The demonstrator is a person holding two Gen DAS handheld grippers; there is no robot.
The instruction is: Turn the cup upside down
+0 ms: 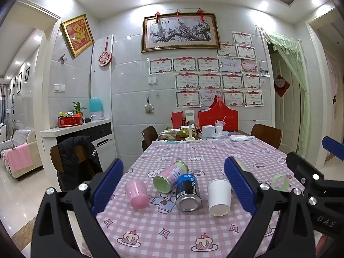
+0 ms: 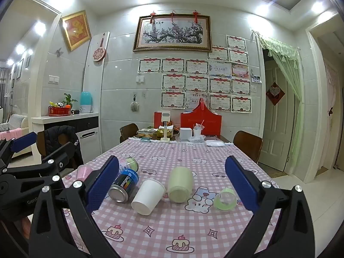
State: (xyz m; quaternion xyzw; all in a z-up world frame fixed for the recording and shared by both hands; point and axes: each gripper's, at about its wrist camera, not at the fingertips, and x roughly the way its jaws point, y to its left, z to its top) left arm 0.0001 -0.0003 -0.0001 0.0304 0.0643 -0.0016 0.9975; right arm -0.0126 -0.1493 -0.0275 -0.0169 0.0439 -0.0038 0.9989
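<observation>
A white paper cup lies on its side on the pink checked tablecloth, its base toward me; it also shows in the right wrist view. My left gripper is open and empty, its blue pads wide apart in front of the row of things. My right gripper is open and empty too, held back from the cup. A pale green cup lies beside the white one. A pink cup lies at the left.
A blue can and a pink-and-green jar lie between the cups. A green tape roll sits at the right. Boxes and red bags crowd the table's far end. Chairs stand at the sides, one bearing a black jacket.
</observation>
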